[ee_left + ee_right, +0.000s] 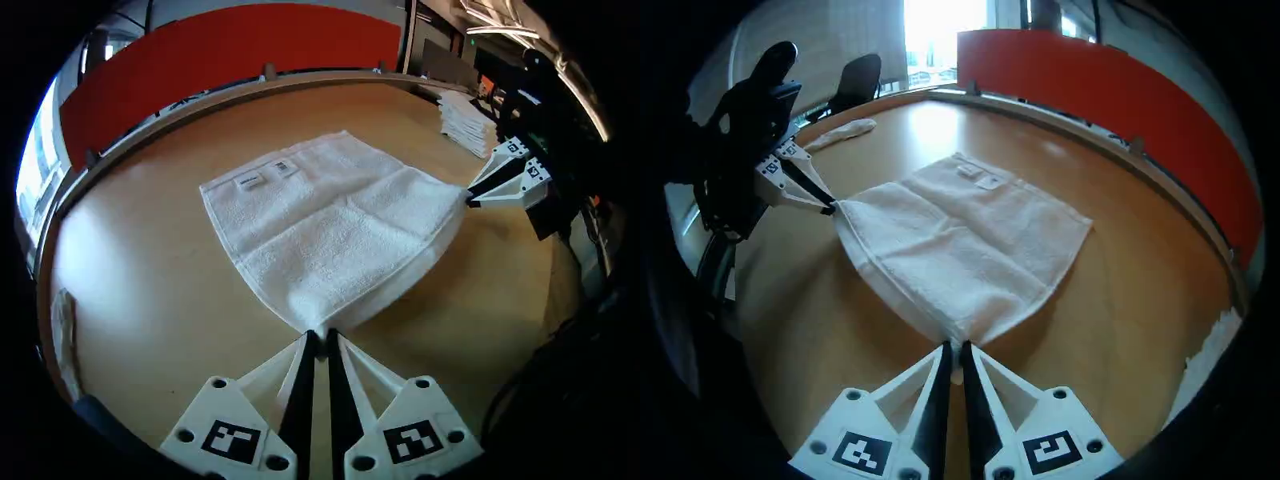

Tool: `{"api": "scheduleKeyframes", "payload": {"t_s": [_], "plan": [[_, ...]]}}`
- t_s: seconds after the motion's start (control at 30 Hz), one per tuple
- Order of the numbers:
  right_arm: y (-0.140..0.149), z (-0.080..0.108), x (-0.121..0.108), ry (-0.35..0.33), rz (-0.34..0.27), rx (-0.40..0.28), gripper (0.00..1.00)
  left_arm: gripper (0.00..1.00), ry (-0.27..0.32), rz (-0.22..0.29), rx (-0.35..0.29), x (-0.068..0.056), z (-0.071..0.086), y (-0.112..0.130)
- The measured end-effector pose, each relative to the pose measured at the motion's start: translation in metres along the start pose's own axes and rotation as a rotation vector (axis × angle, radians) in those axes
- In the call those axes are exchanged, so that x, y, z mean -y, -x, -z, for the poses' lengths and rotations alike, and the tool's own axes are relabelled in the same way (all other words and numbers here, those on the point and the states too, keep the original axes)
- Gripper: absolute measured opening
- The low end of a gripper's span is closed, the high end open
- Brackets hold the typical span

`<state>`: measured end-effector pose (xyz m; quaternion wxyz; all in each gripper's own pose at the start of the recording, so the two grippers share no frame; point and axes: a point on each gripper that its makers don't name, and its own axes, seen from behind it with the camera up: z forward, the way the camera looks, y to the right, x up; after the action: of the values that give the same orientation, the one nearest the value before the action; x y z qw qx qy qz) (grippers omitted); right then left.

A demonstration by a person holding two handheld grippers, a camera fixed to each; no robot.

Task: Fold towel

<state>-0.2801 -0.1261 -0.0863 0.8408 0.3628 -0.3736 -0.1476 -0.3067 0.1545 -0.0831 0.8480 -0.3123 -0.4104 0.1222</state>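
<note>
Closest to the lens are the left tongs [320, 336], their two black fingers almost together and pinching one corner of the white towel [328, 216]. At the neighbouring corner the right tongs [954, 346] are narrow in the same way, with the cloth caught between their tips. Most of the towel lies flat in the middle of the wooden counter [144, 264], while the edge running between the two held corners throws a dark shadow on the wood. Two small labels [266, 175] sit near the far corner of the towel. In the left gripper view a stack of folded towels [468, 120] rests on the counter beyond the right tongs, well apart from the spread towel. A red partition [232, 48] stands along the far rim of the counter. In the right gripper view a crumpled cloth [844, 132] lies behind the left tongs, near the counter edge, and two dark chairs [860, 80] stand farther back by the bright window.
</note>
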Motion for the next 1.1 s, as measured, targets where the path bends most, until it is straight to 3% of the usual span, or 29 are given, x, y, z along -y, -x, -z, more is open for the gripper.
{"api": "scheduleKeyframes", "payload": {"t_s": [0.87,1.1], "plan": [[-0.057,0.066,0.005,0.017,0.039,-0.074,0.10,0.11,-0.029,0.053,-0.053,-0.003,0.065,-0.047],[-0.066,0.079,0.008,0.015,0.048,-0.081,0.10,0.11,-0.025,0.039,-0.057,-0.004,0.079,-0.056]]}}
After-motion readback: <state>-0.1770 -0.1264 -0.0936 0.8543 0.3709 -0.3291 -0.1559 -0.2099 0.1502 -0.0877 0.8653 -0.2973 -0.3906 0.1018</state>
